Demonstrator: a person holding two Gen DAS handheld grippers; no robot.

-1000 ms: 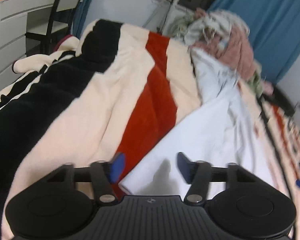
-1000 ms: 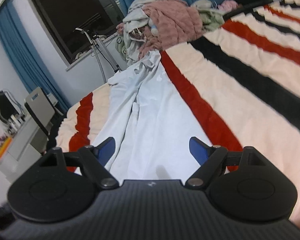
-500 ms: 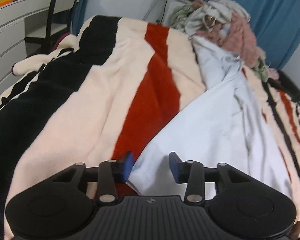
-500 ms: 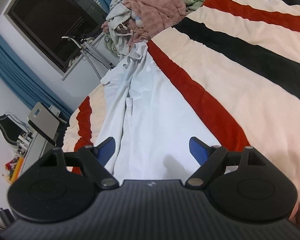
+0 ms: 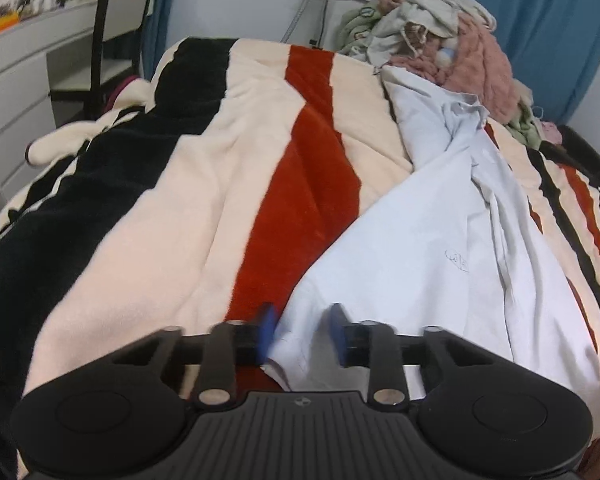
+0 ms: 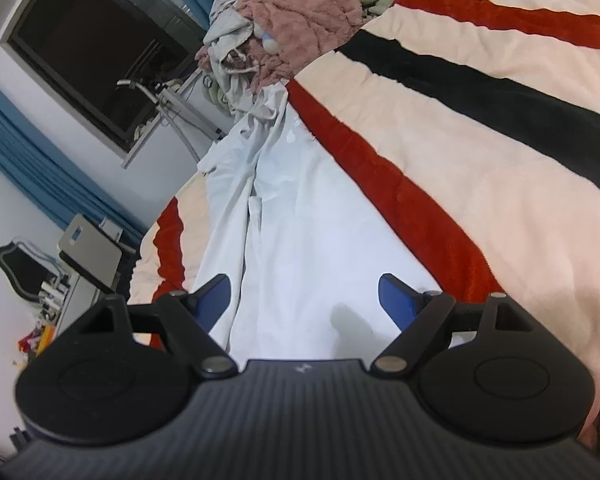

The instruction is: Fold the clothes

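Observation:
A pale blue-white shirt (image 5: 432, 264) lies stretched along the striped blanket (image 5: 160, 220), collar toward the far clothes pile. My left gripper (image 5: 300, 332) sits at the shirt's near left corner; its blue pads stand a narrow gap apart with the hem between them, not pressed shut. In the right wrist view the same shirt (image 6: 300, 232) runs away from me. My right gripper (image 6: 306, 300) is wide open and empty, low over the shirt's near end.
A heap of unfolded clothes (image 5: 440, 40) lies at the far end of the bed, also in the right wrist view (image 6: 284, 24). A white desk (image 5: 16, 60) and a chair (image 5: 112, 28) stand left of the bed. Blue curtains hang behind.
My left gripper's jaws have narrowed from wide open to a small gap around the shirt's corner. My right gripper has stayed open and dropped closer to the shirt.

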